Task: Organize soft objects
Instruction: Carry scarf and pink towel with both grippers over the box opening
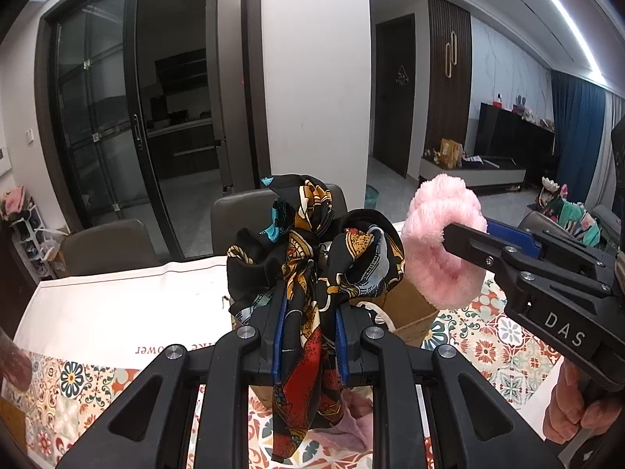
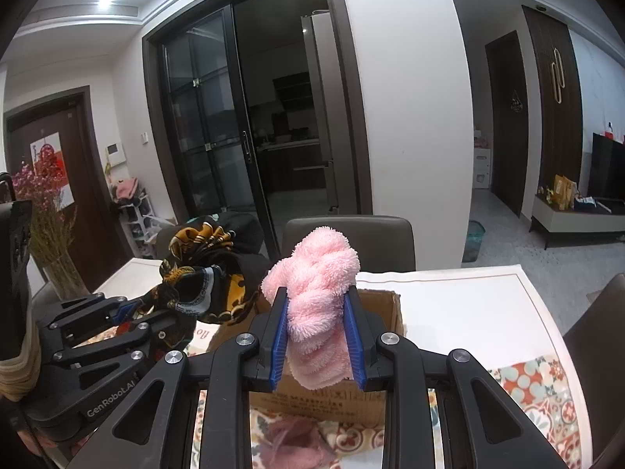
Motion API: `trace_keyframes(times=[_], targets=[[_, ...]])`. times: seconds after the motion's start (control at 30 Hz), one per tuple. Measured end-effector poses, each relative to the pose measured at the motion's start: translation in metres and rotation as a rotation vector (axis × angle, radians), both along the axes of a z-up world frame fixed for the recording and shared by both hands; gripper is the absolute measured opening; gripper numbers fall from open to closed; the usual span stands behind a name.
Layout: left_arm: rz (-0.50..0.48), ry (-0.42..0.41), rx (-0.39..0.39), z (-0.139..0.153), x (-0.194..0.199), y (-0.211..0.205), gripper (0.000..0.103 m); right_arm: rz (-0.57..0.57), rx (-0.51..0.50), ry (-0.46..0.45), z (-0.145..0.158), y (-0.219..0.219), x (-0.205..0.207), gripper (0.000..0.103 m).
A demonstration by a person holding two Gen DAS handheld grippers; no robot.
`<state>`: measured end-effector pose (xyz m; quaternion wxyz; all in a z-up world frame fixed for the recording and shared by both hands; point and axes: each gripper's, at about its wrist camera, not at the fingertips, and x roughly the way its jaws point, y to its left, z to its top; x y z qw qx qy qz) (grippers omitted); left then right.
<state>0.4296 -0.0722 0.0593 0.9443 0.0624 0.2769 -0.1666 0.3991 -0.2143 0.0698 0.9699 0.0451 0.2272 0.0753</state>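
Black silk scarf w/ gold, red & blue print (image 1: 312, 258) sits bunched between the blue pads of the left hand-held gripper (image 1: 308, 336), which is clamped on it; top of the scarf puffs up above the fingertips, a long tail hangs down below them. In the right wrist view the same scarf (image 2: 203, 273) shows at left, held up off the table by the left hand-held gripper (image 2: 129, 312).

Fluffy pink microfibre cloth (image 2: 316, 301) is pinched in the right hand-held gripper (image 2: 318, 336), jaws closed on it, cloth bulging above and drooping under the pads. From the left wrist view the pink cloth (image 1: 441, 242) hangs just beside the scarf, to its right, w/ the right hand-held gripper (image 1: 468, 242) coming in from the right side.

Both items are held above an open brown cardboard box (image 2: 375, 391) standing on the table; box edge also shows behind the scarf (image 1: 410, 305). A mauve soft item (image 2: 293, 441) lies on the table in front of the box, partly hidden by gripper parts.

Table has a colourful tile-pattern cloth (image 1: 488, 344) & a white sheet w/ printed text (image 1: 117, 312). Grey-brown chairs (image 2: 347, 238) stand at the far side.
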Motion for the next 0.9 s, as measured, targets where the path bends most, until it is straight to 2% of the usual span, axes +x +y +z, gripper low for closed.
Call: trace_keyframes(times=[0.3, 0.5, 0.67, 0.9], targets=[[-0.061, 0.054, -0.009, -0.009, 0.043, -0.004, 0.021, 0.025, 0.007, 0.030, -0.008, -0.001, 0.038, 0.028], [-0.077, 0.045, -0.001, -0.010, 0.071, -0.005, 0.021, 0.018, -0.009, 0.035, -0.010, 0.001, 0.061, 0.028], [-0.111, 0.029, -0.035, -0.008, 0.085, -0.009, 0.021, 0.016, 0.017, 0.047, -0.012, -0.004, 0.075, 0.028], [-0.160, 0.064, 0.023, -0.031, 0.105, -0.020, 0.021, 0.023, 0.007, 0.107, -0.034, -0.008, 0.091, 0.028]])
